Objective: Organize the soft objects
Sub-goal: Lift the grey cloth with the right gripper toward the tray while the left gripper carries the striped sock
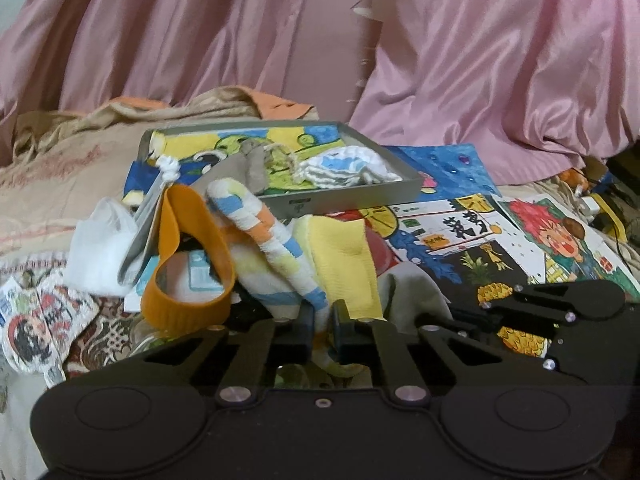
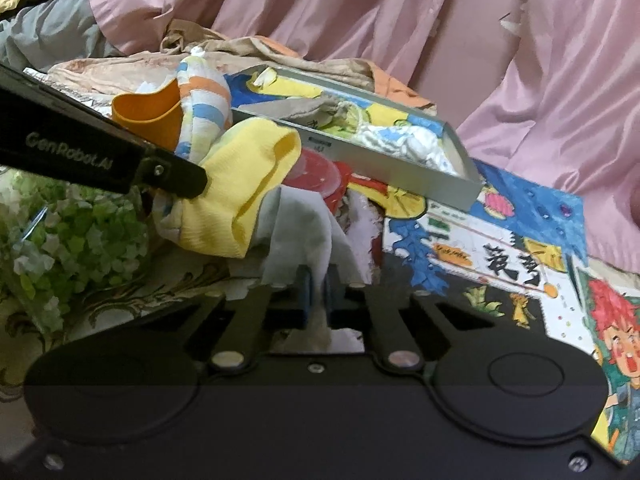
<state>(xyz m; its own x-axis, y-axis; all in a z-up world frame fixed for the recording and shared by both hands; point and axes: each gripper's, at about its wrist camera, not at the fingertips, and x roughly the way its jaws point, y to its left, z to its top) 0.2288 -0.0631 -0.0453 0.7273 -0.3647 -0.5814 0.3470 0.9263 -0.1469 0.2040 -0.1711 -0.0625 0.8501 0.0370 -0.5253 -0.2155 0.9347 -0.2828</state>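
My left gripper (image 1: 321, 322) was clamped on the striped terry sock (image 1: 256, 236), whose long axis ran up and away to the left from the jaws; my right gripper (image 2: 316, 292) was pinched shut on the pale grey cloth (image 2: 296, 224) just beside it; the grey tray (image 1: 360, 194), already holding a striped cloth (image 1: 348, 166), lay straight ahead beyond the pile, nearer my left claw, I judged; the yellow sock (image 1: 344, 264) lay draped between both grips
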